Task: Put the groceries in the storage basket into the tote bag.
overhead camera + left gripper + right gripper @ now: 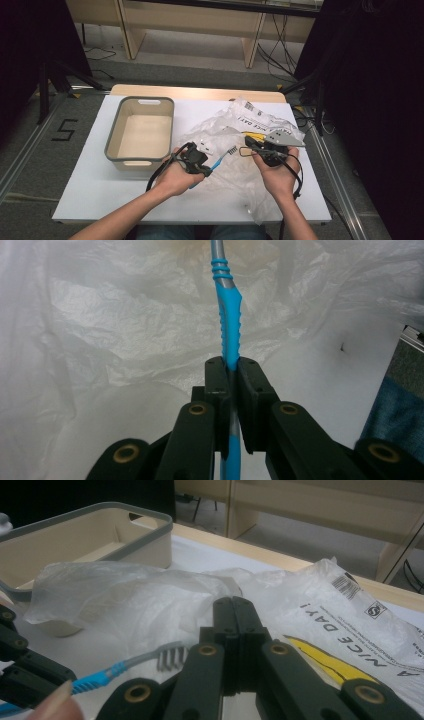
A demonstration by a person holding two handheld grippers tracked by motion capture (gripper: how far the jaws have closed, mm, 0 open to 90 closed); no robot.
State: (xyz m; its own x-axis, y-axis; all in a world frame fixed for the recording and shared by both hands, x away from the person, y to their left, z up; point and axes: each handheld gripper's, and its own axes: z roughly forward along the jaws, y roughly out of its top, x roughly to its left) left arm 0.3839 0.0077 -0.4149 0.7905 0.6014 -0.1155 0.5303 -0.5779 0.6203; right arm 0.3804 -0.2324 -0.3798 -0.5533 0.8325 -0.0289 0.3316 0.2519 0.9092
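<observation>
The left gripper (206, 169) has its jaws clamped on the blue handle of a toothbrush (229, 325), gripping low on the handle so the bristled head sticks out over the crumpled plastic bag (235, 135), probably so it can be carried clear of the bag. The right gripper (233, 605) rests on the bag with its jaws pressed together on a fold of the film, seemingly to pin the bag down. The bin (113, 150) stands just left of the bag, holding nothing so far.
</observation>
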